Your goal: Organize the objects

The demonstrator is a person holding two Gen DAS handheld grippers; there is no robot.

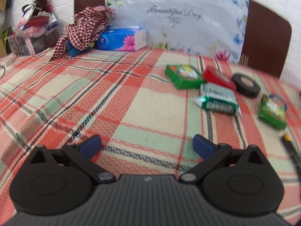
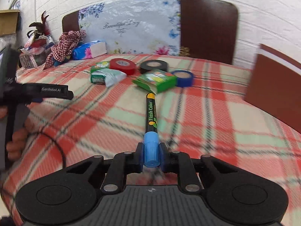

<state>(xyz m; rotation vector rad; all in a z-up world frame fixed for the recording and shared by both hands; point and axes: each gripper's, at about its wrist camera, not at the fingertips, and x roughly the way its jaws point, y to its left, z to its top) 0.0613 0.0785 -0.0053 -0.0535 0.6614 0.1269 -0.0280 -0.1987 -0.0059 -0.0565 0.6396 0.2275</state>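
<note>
Over the desk's near left part your left tool hangs wide and empty, while your right tool clamps the marker by its blue cap, pointing toward the green box mid-desk, so next carry it somewhere tidy, likely.
</note>
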